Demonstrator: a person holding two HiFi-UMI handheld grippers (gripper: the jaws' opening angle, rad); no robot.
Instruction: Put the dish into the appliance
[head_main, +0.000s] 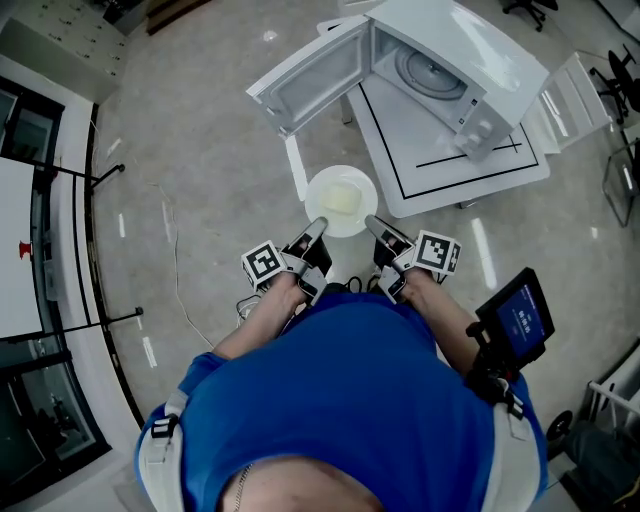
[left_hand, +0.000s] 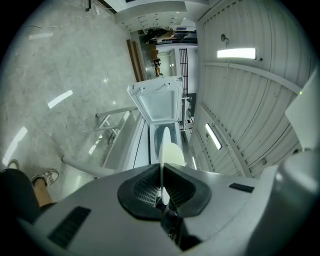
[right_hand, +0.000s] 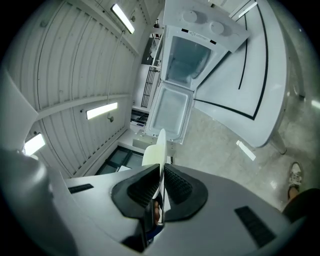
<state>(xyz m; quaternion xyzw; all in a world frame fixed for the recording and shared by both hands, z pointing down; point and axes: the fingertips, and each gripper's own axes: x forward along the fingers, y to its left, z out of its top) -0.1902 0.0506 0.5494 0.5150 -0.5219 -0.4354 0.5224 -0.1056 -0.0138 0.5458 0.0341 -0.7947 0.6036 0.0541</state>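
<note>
A round white dish (head_main: 341, 200) hangs level in front of the person, held from both sides. My left gripper (head_main: 318, 226) is shut on its near left rim, and my right gripper (head_main: 368, 222) is shut on its near right rim. In the left gripper view the dish (left_hand: 166, 150) shows edge-on between the black pads (left_hand: 145, 190). The right gripper view shows the dish (right_hand: 157, 150) pinched the same way. Ahead, a white microwave (head_main: 450, 60) stands on a white table (head_main: 450, 160), its door (head_main: 305, 80) swung wide to the left and the turntable (head_main: 432, 75) showing inside.
The table's near edge (head_main: 400, 205) lies just beyond the dish. A white chair-like frame (head_main: 575, 95) stands at the table's right. A tablet on a stand (head_main: 515, 320) is at the person's right. Glass partitions (head_main: 40, 250) line the left side, with grey floor between.
</note>
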